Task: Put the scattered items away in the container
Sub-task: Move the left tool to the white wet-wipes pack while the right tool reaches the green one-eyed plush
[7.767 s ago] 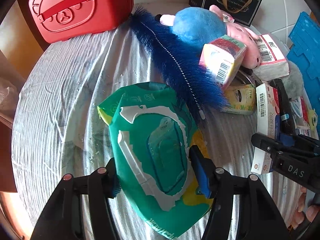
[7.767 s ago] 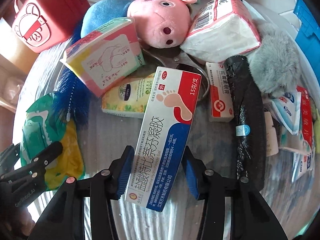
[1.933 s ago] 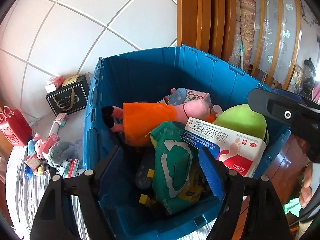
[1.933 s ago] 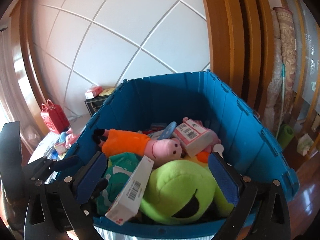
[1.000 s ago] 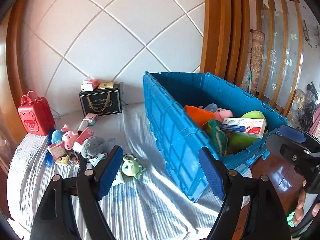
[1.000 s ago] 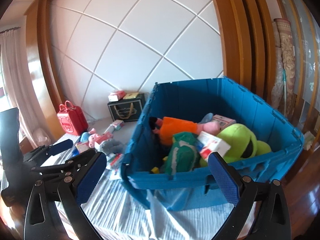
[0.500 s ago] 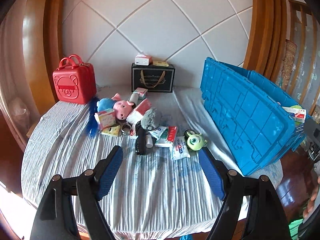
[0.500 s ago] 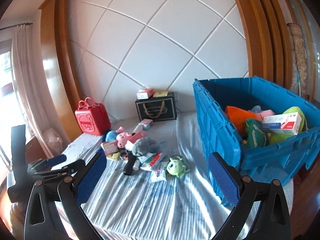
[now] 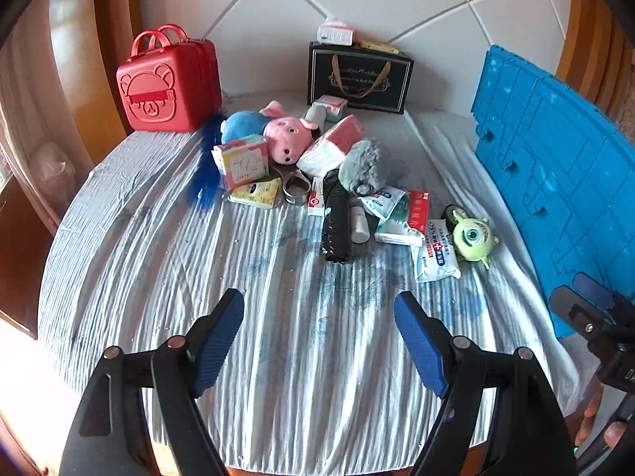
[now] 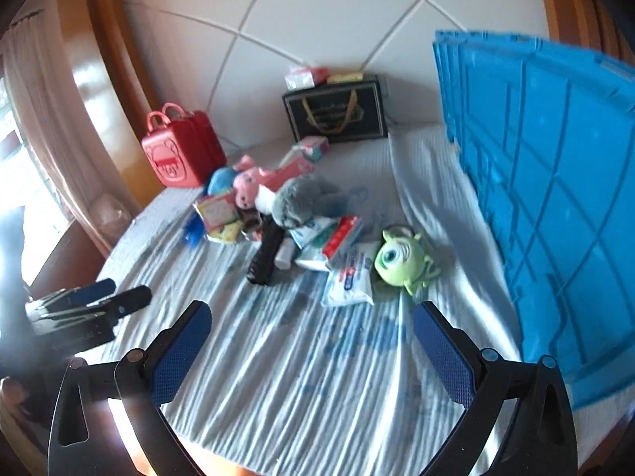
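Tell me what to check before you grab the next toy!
1. Left gripper open with nothing in it: ok.
2. Right gripper open with nothing in it: ok.
3. Toys left on the table: ok, the green one-eyed toy lies nearest the blue bin, with the pink pig farther back in the pile.
4. Nothing lying on the green toy: ok, though a white packet sits right beside it.
5. Free path to the pile: ok, only striped cloth lies between the grippers and it.
6. Room left in the bin: cannot tell, only its outer wall shows.
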`<state>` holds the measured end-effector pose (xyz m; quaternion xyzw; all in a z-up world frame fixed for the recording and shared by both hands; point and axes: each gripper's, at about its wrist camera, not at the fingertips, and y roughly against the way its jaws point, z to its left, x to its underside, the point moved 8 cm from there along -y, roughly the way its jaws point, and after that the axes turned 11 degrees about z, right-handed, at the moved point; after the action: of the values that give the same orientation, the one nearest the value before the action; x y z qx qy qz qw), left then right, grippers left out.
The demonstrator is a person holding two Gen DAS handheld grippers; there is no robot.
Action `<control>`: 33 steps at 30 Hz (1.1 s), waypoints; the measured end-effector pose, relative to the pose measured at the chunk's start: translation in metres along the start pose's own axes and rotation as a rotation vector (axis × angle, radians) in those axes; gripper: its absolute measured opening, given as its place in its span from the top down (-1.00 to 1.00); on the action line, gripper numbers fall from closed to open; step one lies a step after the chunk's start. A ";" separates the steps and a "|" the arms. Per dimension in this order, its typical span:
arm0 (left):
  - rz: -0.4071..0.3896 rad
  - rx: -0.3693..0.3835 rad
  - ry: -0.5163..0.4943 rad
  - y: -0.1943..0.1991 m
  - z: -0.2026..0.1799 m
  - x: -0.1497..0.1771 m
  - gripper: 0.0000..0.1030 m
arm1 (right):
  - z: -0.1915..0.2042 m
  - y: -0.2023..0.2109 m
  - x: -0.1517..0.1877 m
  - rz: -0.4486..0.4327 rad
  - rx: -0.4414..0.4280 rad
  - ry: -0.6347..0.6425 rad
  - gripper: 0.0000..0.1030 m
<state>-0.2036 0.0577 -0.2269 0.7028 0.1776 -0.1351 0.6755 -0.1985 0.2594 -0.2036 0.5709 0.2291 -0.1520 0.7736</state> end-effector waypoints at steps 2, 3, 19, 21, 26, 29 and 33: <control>0.051 -0.020 0.010 -0.025 -0.003 -0.006 -0.51 | -0.020 -0.034 -0.001 0.068 0.003 -0.027 -1.00; 0.076 -0.026 0.009 -0.038 -0.007 -0.008 -0.51 | -0.030 -0.051 -0.002 0.100 0.011 -0.042 -1.00; 0.169 0.153 -0.180 -0.169 -0.141 -0.046 -0.51 | -0.127 -0.164 0.024 0.166 0.296 -0.020 -1.00; 0.186 0.165 -0.185 -0.180 -0.151 -0.045 -0.51 | -0.128 -0.161 0.026 0.141 0.297 -0.019 -1.00; 0.171 0.195 -0.169 -0.194 -0.165 -0.047 -0.53 | -0.129 -0.156 0.030 0.134 0.279 0.010 -1.00; 0.120 0.120 -0.279 -0.199 -0.177 -0.043 -0.82 | -0.133 -0.149 0.038 0.127 0.286 0.003 -0.89; 0.068 0.097 -0.288 -0.203 -0.178 -0.047 -1.00 | -0.139 -0.139 0.042 0.087 0.307 -0.037 -0.52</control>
<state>-0.3423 0.2373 -0.3811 0.7135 0.0482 -0.2197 0.6635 -0.2573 0.3515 -0.3724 0.6888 0.1637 -0.1620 0.6874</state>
